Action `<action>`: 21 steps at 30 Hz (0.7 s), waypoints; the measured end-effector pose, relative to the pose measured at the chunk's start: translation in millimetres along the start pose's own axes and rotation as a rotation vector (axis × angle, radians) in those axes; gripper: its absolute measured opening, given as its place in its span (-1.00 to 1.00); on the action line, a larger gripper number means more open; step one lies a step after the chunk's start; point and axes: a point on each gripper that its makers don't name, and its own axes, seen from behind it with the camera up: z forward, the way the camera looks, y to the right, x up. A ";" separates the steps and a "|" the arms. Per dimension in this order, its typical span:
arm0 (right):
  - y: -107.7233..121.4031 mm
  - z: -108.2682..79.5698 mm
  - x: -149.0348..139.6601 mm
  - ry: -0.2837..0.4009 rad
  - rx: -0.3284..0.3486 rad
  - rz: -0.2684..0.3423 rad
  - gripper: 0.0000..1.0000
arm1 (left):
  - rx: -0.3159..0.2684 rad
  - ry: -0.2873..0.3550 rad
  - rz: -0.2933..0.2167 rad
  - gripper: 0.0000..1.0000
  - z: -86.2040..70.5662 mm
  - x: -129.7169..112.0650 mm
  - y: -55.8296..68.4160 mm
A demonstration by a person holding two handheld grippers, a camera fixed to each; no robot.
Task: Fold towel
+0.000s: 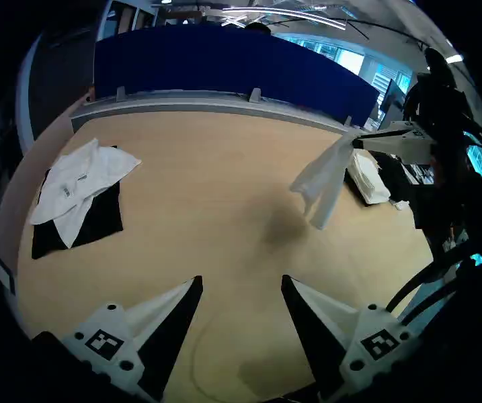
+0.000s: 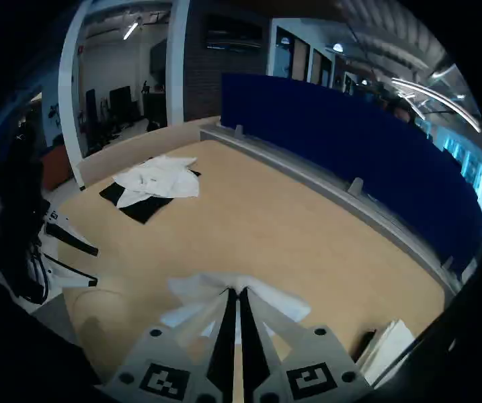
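**Right gripper (image 2: 236, 291) pinches the white cloth towel (image 2: 193, 285); left gripper (image 1: 241, 279) gapes wide**

Closest in the left gripper view, the left gripper's two black-and-white fingers stand spread wide, with bare light wooden tabletop (image 1: 207, 195) showing between them. Farther off in that view, the right gripper (image 1: 356, 140) reaches in from the right. The white cloth towel (image 1: 321, 181) dangles from its tip, lifted off the wood, with a shadow beneath.

The right gripper view gives the pinch itself. Its fingers sit almost together, and the towel is bunched at their tips and spills to both sides. The left gripper (image 2: 97, 266) shows small at that view's left edge.

Both views show crumpled white cloths (image 1: 79, 178) on a black mat (image 1: 103, 221) at the far corner. A long dark blue partition (image 1: 227, 60) runs along the table's back edge. A folded white stack (image 1: 368, 178) lies near the right gripper.
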 end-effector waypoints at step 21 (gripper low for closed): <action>87.7 -49.9 4.5 0.039 -0.112 0.054 -0.93 | -0.014 -0.002 0.013 0.73 0.0 3.8 14.3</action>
